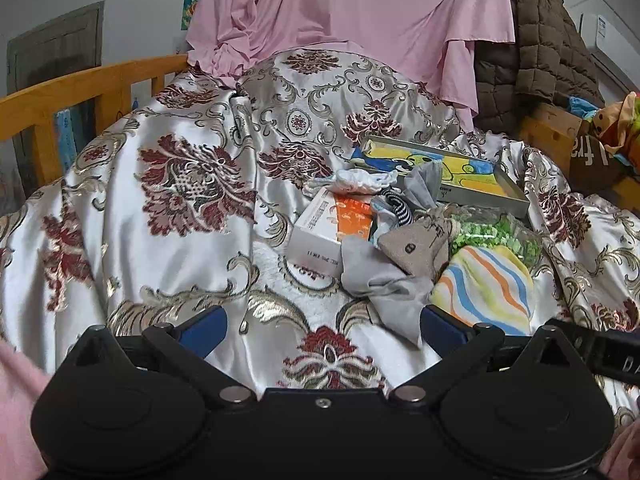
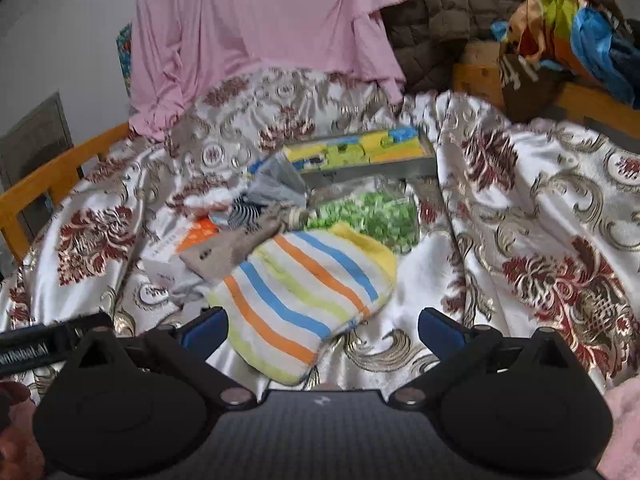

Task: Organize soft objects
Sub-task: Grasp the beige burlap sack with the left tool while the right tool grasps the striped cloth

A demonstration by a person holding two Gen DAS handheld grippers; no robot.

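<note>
A heap of soft items lies on a floral satin bedspread (image 1: 172,208). A striped towel (image 1: 486,290) (image 2: 308,288) in orange, blue and yellow sits at the front. Behind it lie a grey cloth (image 1: 384,284), a beige pouch (image 1: 416,246) (image 2: 224,258), a navy-striped sock (image 1: 400,206) and a white cloth (image 1: 360,180). My left gripper (image 1: 324,330) is open just in front of the grey cloth, holding nothing. My right gripper (image 2: 322,330) is open, with the towel's near end between its blue fingers (image 2: 206,330).
A white and orange box (image 1: 332,228), a bag of green pieces (image 1: 500,232) (image 2: 368,212) and a grey tray with a cartoon picture (image 1: 452,168) (image 2: 360,152) lie in the heap. Pink fabric (image 1: 340,4), a brown quilt (image 1: 536,52) and a wooden bed rail (image 1: 80,88) stand behind.
</note>
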